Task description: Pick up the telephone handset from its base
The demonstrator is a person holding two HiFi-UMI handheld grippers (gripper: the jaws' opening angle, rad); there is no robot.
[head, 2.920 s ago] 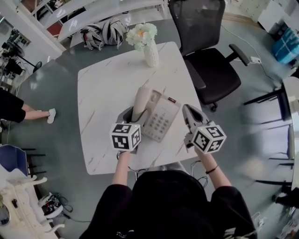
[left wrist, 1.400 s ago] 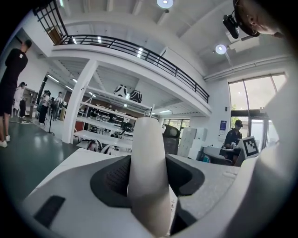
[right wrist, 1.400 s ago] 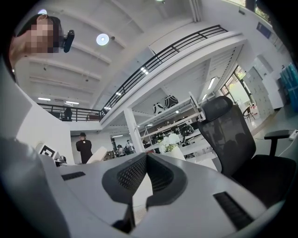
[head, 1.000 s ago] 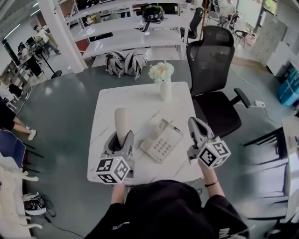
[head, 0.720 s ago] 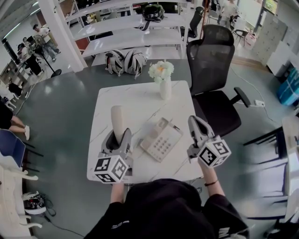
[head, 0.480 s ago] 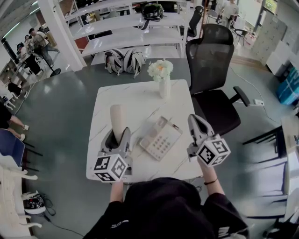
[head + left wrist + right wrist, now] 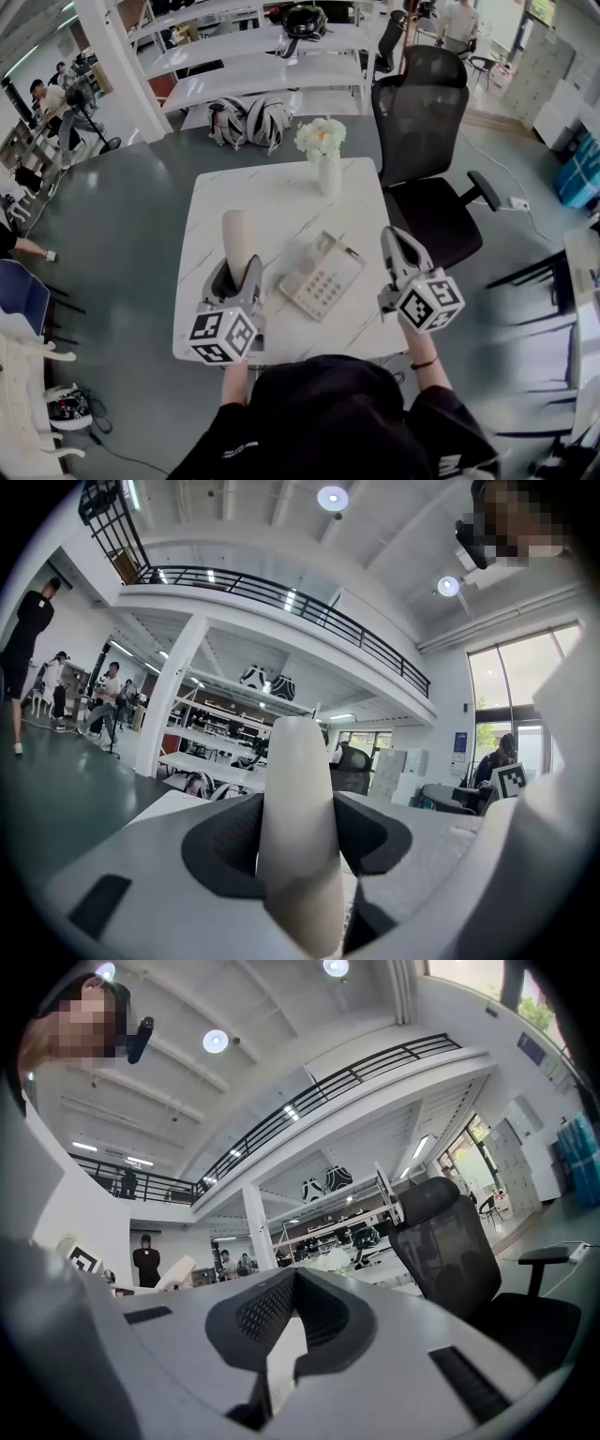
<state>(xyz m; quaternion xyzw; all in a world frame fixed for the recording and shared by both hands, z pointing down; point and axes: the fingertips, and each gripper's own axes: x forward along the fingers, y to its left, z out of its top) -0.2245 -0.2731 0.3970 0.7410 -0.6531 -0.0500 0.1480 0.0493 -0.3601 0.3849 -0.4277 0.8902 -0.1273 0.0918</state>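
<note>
Left of the base (image 7: 322, 275), over the bench (image 7: 281, 199), the handset (image 7: 236, 234) stands upright, gripped in the left gripper's (image 7: 236, 271) jaws; right of the base, the right gripper (image 7: 394, 240) hovers, jaws closed together, empty.

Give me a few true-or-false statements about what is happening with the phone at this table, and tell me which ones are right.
The left gripper holds the handset clear of the phone base. True.
The right gripper is clamped on the phone base. False: its jaws are together on nothing, beside the base.
A vase of flowers stands on the table. True.
The office chair stands at the table's left side. False: it is by the far right corner.
</note>
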